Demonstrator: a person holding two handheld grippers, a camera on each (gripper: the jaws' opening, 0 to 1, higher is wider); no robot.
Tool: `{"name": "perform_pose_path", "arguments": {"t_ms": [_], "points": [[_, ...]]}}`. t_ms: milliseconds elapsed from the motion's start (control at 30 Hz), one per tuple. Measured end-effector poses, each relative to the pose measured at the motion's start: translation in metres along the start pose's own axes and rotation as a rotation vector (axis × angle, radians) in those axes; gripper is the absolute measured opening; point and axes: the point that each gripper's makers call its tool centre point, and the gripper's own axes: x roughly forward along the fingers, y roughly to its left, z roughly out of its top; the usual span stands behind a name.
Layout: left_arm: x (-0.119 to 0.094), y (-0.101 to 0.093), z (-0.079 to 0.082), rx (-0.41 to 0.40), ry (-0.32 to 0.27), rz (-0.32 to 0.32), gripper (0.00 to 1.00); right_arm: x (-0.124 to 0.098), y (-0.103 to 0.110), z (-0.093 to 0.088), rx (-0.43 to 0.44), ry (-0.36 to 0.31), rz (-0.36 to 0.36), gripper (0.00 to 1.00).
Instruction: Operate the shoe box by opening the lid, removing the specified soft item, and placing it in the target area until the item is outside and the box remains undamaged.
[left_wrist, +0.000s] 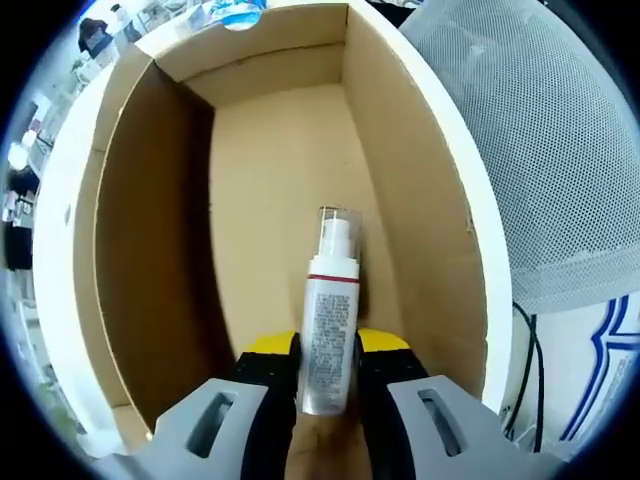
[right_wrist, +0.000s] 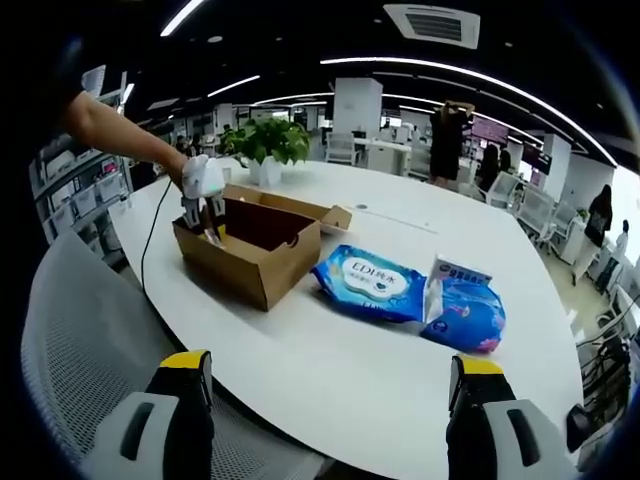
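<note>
The left gripper (left_wrist: 327, 372) had its jaws clamped on a white plastic pump bottle (left_wrist: 329, 330) inside the open brown cardboard box (right_wrist: 250, 240); its base was hidden. The right gripper (right_wrist: 333, 385) hung wide apart above the round white table (right_wrist: 380, 370).

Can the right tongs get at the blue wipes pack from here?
Probably yes: the right tongs are open, the blue wipes pack lies uncovered on the white table beside the box, nothing between.

Blue wipes packs (right_wrist: 410, 295) lie on the white table (right_wrist: 330, 380); plant (right_wrist: 265, 140) behind.
</note>
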Motion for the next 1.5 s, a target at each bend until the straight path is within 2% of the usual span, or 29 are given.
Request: {"name": "perform_pose_path", "arguments": {"t_ms": [233, 567, 800, 1167, 1500], "points": [[-0.007, 0.005, 0.004, -0.041, -0.015, 0.045, 0.19, -0.002, 0.001, 0.004, -0.005, -0.011, 0.001, 0.98], [-0.027, 0.004, 0.013, -0.145, -0.077, 0.096, 0.19, -0.004, 0.001, 0.009, -0.009, -0.027, 0.004, 0.98], [-0.04, 0.0, 0.023, -0.165, -0.125, 0.125, 0.19, -0.004, 0.005, 0.015, -0.023, -0.042, 0.019, 0.97], [-0.055, -0.003, 0.042, -0.145, -0.2, 0.158, 0.19, -0.003, 0.012, 0.025, -0.051, -0.059, 0.051, 0.94], [-0.076, -0.01, 0.072, -0.121, -0.295, 0.189, 0.19, 0.0, 0.02, 0.033, -0.085, -0.077, 0.078, 0.89]]}}
